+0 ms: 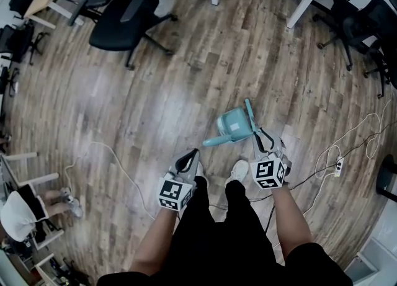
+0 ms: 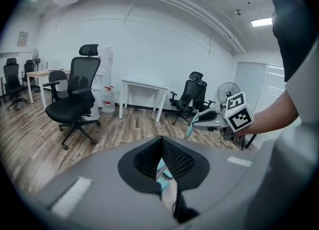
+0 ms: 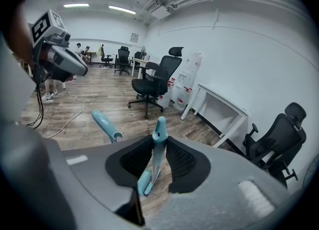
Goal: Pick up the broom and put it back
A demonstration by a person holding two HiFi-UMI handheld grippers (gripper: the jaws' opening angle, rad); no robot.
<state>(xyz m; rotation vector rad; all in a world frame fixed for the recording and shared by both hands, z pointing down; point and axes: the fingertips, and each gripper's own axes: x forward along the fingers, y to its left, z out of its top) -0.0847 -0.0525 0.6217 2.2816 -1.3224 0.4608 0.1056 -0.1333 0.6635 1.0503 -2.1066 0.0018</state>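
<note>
We see the right gripper (image 1: 263,146) with its jaws clamped on the teal handle of the broom (image 1: 250,117), which rises slanted above the wooden floor (image 1: 155,92), just in front of the person's feet. A teal dustpan (image 1: 232,126) is close beside this handle, and its own handle (image 1: 213,141) points to the left. The left gripper (image 1: 189,159) hangs near, at the left side, with its jaws together and nothing between them
</note>
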